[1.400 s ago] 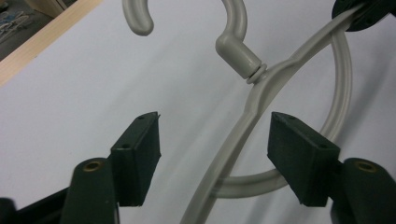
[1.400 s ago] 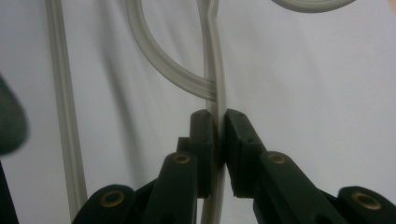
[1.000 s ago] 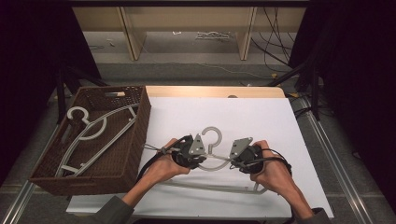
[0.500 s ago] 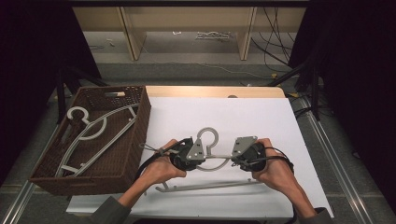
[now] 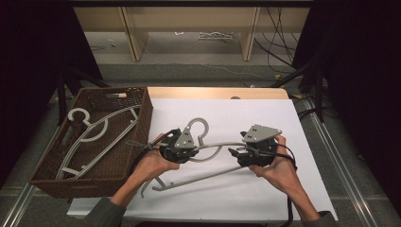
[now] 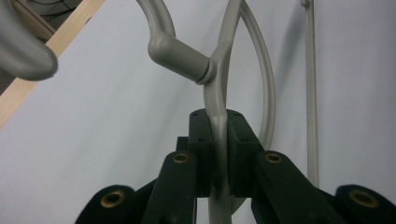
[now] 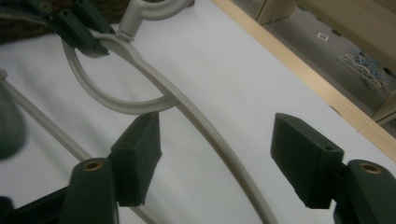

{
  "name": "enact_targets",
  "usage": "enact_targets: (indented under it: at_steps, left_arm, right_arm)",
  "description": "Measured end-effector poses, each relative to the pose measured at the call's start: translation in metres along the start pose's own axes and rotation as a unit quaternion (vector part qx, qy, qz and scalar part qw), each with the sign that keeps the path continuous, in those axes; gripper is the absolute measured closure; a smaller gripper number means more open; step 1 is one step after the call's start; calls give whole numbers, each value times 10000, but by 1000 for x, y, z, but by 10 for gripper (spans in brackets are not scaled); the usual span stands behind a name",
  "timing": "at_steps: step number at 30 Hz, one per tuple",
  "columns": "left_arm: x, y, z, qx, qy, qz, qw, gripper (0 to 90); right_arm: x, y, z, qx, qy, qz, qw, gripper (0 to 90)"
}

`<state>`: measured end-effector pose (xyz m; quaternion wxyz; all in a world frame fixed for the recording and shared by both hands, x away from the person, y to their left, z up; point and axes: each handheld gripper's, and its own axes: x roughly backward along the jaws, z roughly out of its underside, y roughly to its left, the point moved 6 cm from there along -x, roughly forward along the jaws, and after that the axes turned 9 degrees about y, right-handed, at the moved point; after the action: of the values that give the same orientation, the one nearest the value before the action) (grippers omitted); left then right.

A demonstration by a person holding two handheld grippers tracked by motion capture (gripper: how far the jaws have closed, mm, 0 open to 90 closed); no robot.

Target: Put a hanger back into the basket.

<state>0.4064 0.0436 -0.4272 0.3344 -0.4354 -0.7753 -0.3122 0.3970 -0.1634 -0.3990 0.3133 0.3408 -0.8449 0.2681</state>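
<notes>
Left gripper (image 5: 182,147) has its jaws pinched tight on the grey hanger (image 5: 213,146), right at the neck just below the hook, and the left gripper view confirms it: both black pads squeeze the grey bar (image 6: 218,154) between them. Right gripper (image 5: 248,153) sits on the hanger's right shoulder with its jaws spread wide; in the right gripper view the arm of the hanger (image 7: 210,135) passes between the two pads without touching either. The hanger lies across the middle of the white tabletop (image 5: 265,118), hook pointing away from the person, its lower bar tilted down toward the near left edge. It may be lifted slightly at the neck, though the high view is too soft to be sure. Plenty of bare white surface on the far side and out to the right edge. Tighter on the left: the brown wicker basket (image 5: 142,111) stands just beside the left hand (image 5: 151,163), its right wall near the table's left edge. Inside the basket a second grey hanger (image 5: 97,135) lies slantwise, its hook at the far left corner.
</notes>
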Motion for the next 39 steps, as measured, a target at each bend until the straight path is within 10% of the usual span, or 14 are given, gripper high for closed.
enact_targets:
  at_steps: [7,18,39]
  left_arm:
    - [11,17,6,478,-98,-65,9988,822]
    - [39,38,10,1179,-464,55,9919,822]
    - [122,93,21,1839,-801,-346,9791,822]
  right_arm:
    - [9,-2,-2,-539,-476,12,9974,258]
    - [14,7,15,-760,-901,41,9930,248]
    - [15,19,50,-1050,-1078,-42,9886,229]
